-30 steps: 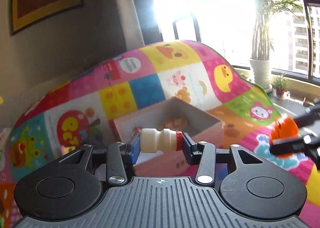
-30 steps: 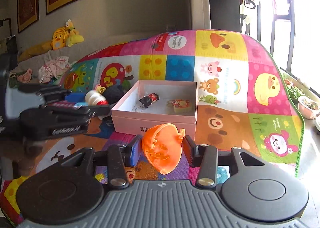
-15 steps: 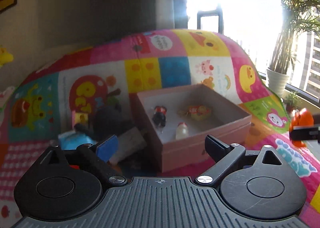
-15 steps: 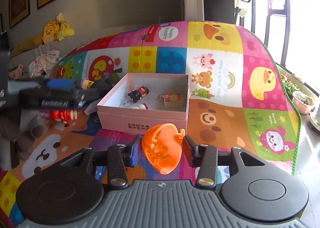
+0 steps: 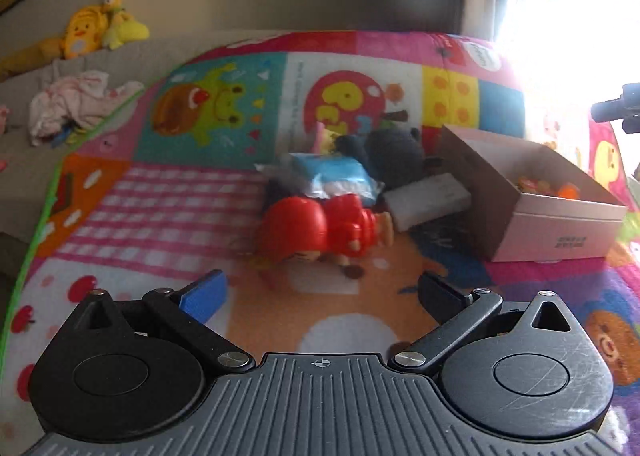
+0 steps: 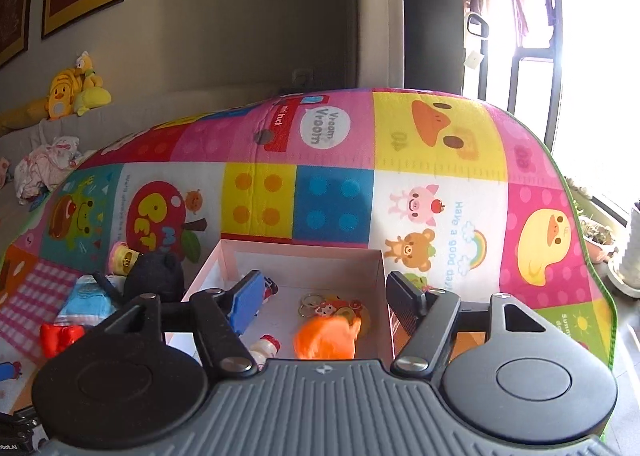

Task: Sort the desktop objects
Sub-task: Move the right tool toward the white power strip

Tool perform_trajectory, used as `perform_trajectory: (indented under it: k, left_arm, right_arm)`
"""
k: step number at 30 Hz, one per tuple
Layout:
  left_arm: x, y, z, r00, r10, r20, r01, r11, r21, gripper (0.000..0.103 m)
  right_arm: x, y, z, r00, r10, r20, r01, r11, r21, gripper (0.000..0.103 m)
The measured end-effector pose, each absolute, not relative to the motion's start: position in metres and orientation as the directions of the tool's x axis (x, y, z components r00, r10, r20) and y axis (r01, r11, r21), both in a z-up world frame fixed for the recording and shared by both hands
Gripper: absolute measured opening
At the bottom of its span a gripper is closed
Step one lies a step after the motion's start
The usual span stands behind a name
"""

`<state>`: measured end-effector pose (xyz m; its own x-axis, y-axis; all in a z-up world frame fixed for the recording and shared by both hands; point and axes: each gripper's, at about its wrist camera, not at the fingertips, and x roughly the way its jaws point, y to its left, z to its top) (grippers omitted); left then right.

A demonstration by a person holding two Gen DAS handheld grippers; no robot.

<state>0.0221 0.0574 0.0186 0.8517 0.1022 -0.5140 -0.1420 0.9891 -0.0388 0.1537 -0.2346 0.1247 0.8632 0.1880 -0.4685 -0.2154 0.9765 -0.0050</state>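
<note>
So the right gripper [image 6: 322, 292] is hanging over the pink box [image 6: 382, 268], jaws spreading apart, and the orange toy [image 6: 326, 340] sits blurred in the box between and just below them, not touching either pad. Also in the box: a small white bottle [image 6: 266, 348] with a red cap and a keychain charm [image 6: 336, 308].

The left gripper [image 5: 322, 296] has its jaws thrown wide open with nothing between them, just the play mat [image 5: 160, 207] underneath. A red toy figure [image 5: 320, 228] lies on the mat ahead of the jaws, well clear of both pads. Behind it there's a blue packet [image 5: 332, 171], a dark plush [image 5: 396, 151] and a white block [image 5: 428, 199], all beside the box.
</note>
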Motion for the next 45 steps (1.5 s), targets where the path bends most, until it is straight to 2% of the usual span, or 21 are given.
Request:
perform_trajectory:
  k: [3,11,14,16,19,23,24,26,27,28,33,35,36,38,39,40,42,45]
  left_arm:
    - [0.026,0.066,0.013,0.836,0.111,-0.538,-0.177,0.981,-0.073,0.103]
    - [0.020,0.096,0.011,0.842,0.136,-0.521,-0.288,0.931,-0.222,0.103]
    - [0.015,0.103,0.012,0.845,0.169,-0.508,-0.326,0.915,-0.238,0.103]
    - [0.012,0.106,0.015,0.843,0.222,-0.491,-0.368,0.903,-0.223,0.103]
    - [0.007,0.116,0.016,0.830,0.284,-0.481,-0.431,0.873,-0.229,0.103]
    - [0.005,0.131,0.014,0.810,0.297,-0.505,-0.480,0.831,-0.282,0.103]
    - [0.005,0.131,0.014,0.814,0.287,-0.505,-0.473,0.833,-0.288,0.103]
    - [0.005,0.126,0.015,0.825,0.270,-0.497,-0.447,0.849,-0.281,0.103]
    - [0.006,0.123,0.015,0.831,0.255,-0.494,-0.427,0.862,-0.274,0.103]
    - [0.007,0.120,0.015,0.836,0.240,-0.493,-0.407,0.874,-0.265,0.103]
    - [0.009,0.111,0.014,0.856,0.204,-0.475,-0.353,0.902,-0.249,0.103]
    - [0.009,0.114,0.014,0.859,0.194,-0.475,-0.350,0.898,-0.267,0.103]
    - [0.010,0.115,0.013,0.859,0.187,-0.476,-0.348,0.896,-0.277,0.103]
    - [0.010,0.117,0.013,0.859,0.178,-0.481,-0.349,0.890,-0.292,0.103]
    - [0.010,0.118,0.013,0.858,0.176,-0.482,-0.349,0.889,-0.297,0.103]
    - [0.010,0.119,0.013,0.858,0.175,-0.483,-0.350,0.887,-0.300,0.103]
    - [0.010,0.120,0.013,0.856,0.174,-0.486,-0.353,0.884,-0.306,0.103]
    - [0.009,0.123,0.012,0.854,0.173,-0.491,-0.363,0.873,-0.324,0.103]
  right_arm:
    - [0.144,-0.215,0.117,0.844,0.219,-0.490,-0.274,0.961,-0.044,0.068]
    - [0.078,-0.109,0.071,0.842,0.301,-0.448,-0.505,0.732,-0.458,0.069]
    - [0.066,-0.073,0.051,0.828,0.322,-0.459,-0.547,0.643,-0.537,0.067]
    - [0.072,-0.059,0.047,0.785,0.330,-0.524,-0.593,0.643,-0.484,0.053]
    - [0.088,-0.051,0.053,0.690,0.384,-0.614,-0.648,0.706,-0.286,0.052]
    - [0.101,-0.044,0.062,0.643,0.449,-0.621,-0.660,0.736,-0.152,0.052]
    - [0.109,-0.042,0.066,0.639,0.453,-0.621,-0.652,0.748,-0.126,0.054]
    - [0.129,-0.038,0.074,0.655,0.438,-0.616,-0.603,0.794,-0.077,0.067]
    - [0.143,-0.037,0.078,0.673,0.427,-0.604,-0.567,0.822,-0.051,0.082]
    - [0.161,-0.035,0.081,0.689,0.414,-0.595,-0.529,0.848,-0.022,0.089]
    - [0.241,-0.012,0.069,0.699,0.278,-0.659,-0.378,0.926,-0.010,0.088]
    - [0.259,0.000,0.057,0.714,0.203,-0.670,-0.345,0.935,-0.085,0.084]
    - [0.264,0.003,0.050,0.714,0.173,-0.679,-0.340,0.933,-0.119,0.077]
    - [0.267,0.004,0.044,0.689,0.180,-0.702,-0.357,0.927,-0.114,0.073]
    - [0.264,0.004,0.045,0.669,0.199,-0.716,-0.382,0.919,-0.102,0.062]
    - [0.259,0.004,0.047,0.639,0.223,-0.737,-0.418,0.904,-0.089,0.058]
    - [0.243,0.004,0.051,0.633,0.229,-0.740,-0.455,0.883,-0.116,0.057]
    - [0.205,-0.008,0.060,0.601,0.270,-0.752,-0.529,0.840,-0.121,0.050]
